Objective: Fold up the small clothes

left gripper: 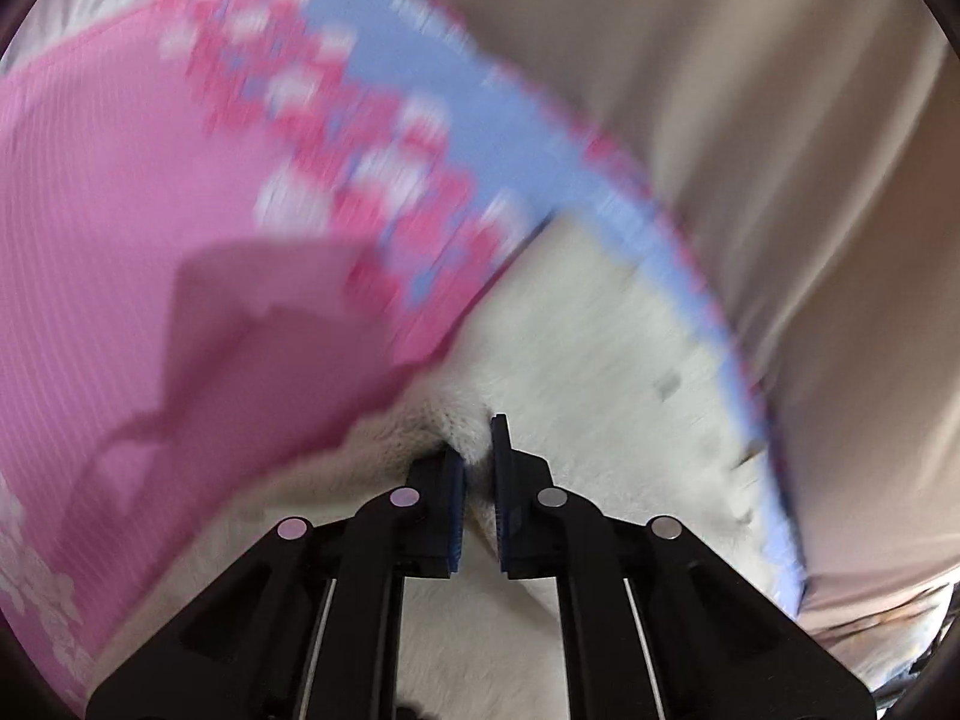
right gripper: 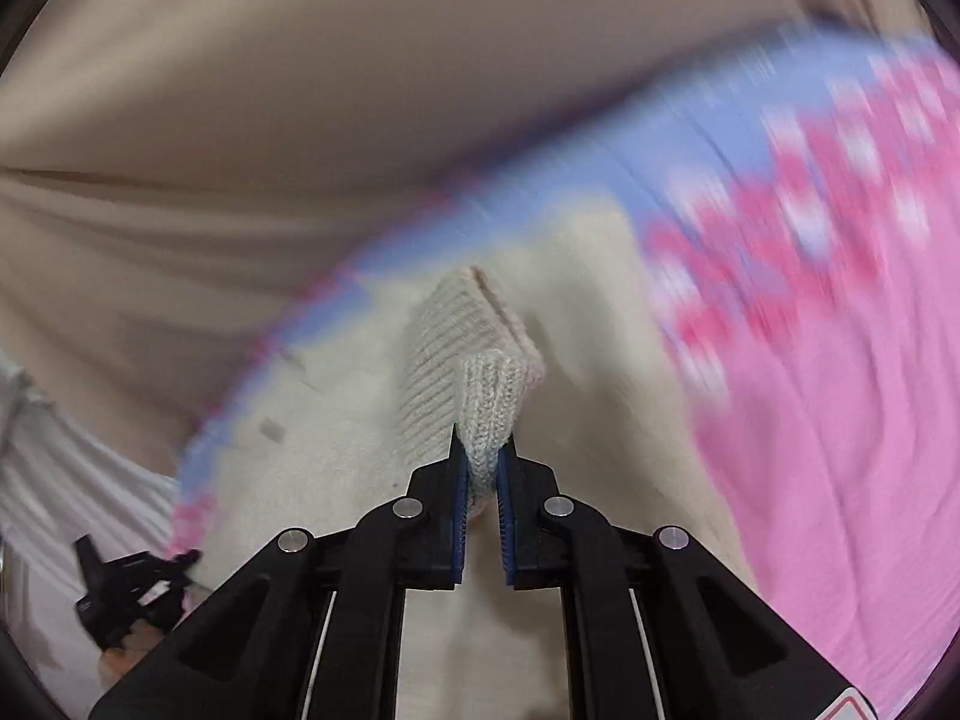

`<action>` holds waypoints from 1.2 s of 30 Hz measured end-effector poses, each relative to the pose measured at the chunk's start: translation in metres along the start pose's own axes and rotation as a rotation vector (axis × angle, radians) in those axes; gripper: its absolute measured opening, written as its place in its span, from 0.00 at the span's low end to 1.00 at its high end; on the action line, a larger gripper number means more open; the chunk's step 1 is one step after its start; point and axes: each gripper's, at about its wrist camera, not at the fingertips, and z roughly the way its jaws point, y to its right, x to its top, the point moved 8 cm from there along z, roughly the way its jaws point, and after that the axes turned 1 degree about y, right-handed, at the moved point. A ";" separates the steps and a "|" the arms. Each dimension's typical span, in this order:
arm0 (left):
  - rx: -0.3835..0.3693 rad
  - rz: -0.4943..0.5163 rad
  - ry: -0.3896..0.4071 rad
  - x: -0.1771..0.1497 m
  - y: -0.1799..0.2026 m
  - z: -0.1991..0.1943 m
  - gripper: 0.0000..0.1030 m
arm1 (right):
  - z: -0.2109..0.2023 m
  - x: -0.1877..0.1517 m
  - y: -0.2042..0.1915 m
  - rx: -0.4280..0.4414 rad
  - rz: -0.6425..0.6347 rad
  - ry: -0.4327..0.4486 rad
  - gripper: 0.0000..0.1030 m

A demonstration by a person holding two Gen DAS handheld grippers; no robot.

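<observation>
Beige bedsheet (left gripper: 750,90) with long soft creases as the supporting surface, pink knitted garment (left gripper: 120,210) with blue band and cream fleecy lining spread on it, white ribbed fabric (right gripper: 54,480) at its edge

Beige wrinkled sheet (right gripper: 300,90) fills background; soft, even light.

A: The pink-and-blue pattern on the garment (left gripper: 336,138) is smeared by motion blur; its motifs are unreadable.

B: The black object (right gripper: 126,594) at the lower left of the right wrist view is partly hidden too. I can't identify it.
</observation>
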 end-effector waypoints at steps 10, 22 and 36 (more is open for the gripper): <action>-0.058 0.032 0.072 0.000 0.005 -0.023 0.09 | -0.057 0.047 -0.052 0.181 -0.011 0.187 0.07; -0.011 0.120 0.010 -0.020 0.000 -0.014 0.17 | -0.053 0.004 0.000 -0.016 -0.038 0.082 0.21; 0.077 0.087 -0.117 -0.136 -0.142 -0.141 0.52 | -0.166 -0.170 0.076 -0.119 -0.137 -0.169 0.50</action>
